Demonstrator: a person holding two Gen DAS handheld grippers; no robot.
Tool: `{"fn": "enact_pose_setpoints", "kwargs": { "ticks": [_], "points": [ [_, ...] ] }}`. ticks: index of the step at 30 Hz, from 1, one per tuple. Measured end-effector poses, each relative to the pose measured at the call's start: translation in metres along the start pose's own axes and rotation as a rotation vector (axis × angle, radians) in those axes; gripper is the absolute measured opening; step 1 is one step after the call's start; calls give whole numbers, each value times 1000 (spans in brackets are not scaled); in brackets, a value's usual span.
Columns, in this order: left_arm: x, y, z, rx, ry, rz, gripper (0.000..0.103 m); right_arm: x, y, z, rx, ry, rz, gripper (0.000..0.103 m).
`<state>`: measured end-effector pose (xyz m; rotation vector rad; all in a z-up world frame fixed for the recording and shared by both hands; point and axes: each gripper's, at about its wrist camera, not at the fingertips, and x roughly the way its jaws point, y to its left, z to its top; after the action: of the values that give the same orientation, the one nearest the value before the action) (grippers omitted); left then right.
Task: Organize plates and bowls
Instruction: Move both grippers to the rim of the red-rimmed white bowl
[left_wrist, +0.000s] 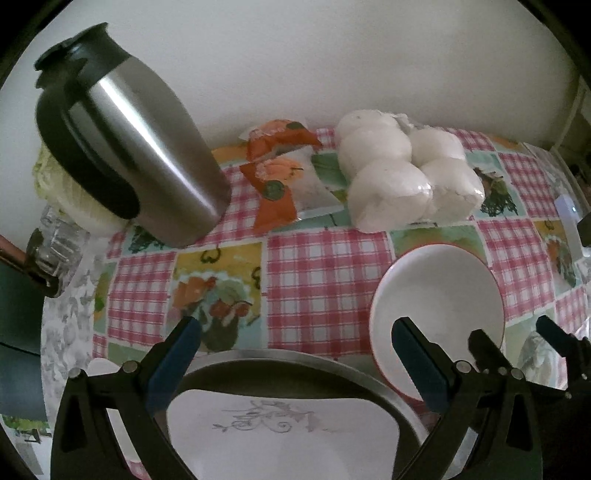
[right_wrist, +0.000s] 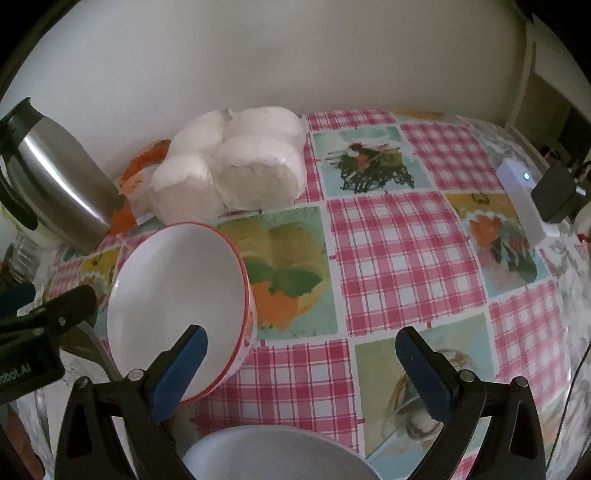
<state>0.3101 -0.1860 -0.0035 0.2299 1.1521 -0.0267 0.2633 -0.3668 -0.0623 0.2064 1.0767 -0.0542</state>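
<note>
Both grippers gape empty, left gripper (left_wrist: 295, 347) over the metal pan (left_wrist: 303, 363), right gripper (right_wrist: 301, 350) beside the red-rimmed bowl (right_wrist: 177, 306) tilted on the tablecloth (right_wrist: 399, 266); risk: a finger nudge tips it.

The left gripper (left_wrist: 295, 350) had black plastic arms with long slots cut in them and small round silver screws. Its fingers (left_wrist: 417, 360) wore dark blue pads. The right gripper (right_wrist: 301, 360) looked the same: black arms, silver screws and blue pads (right_wrist: 181, 373).
</note>
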Motion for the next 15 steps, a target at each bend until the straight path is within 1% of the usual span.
{"fn": "enact_pose_setpoints", "kwargs": {
  "ticks": [2,4,6,7,8,9,10,11,12,13,14,15],
  "points": [
    [4,-4,0,11,8,7,98,2,-3,-1,28,3,22,103],
    [8,-7,2,11,17,-3,87,4,-7,-2,55,8,51,102],
    [14,-9,3,5,36,-21,79,6,-7,-2,68,2,50,98],
    [17,-10,4,2,45,-26,73,5,-7,-1,73,-3,55,90],
    [20,-12,5,-1,53,-34,70,6,-6,-1,75,-3,65,83],
    [23,-14,5,-2,59,-39,65,6,-5,0,75,-2,73,80],
    [25,-15,5,-2,63,-42,61,6,-3,0,73,-4,77,74],
    [28,-17,5,-1,67,-51,58,7,-1,0,72,-4,75,68],
    [30,-19,5,-1,73,-62,53,8,0,0,73,-3,80,65],
    [32,-21,5,-2,79,-70,47,8,2,0,75,-3,92,58],
    [34,-23,5,-1,87,-78,44,8,5,0,73,-2,110,51],
    [36,-25,5,3,93,-84,39,8,8,0,69,-3,117,48]
  ]
}}
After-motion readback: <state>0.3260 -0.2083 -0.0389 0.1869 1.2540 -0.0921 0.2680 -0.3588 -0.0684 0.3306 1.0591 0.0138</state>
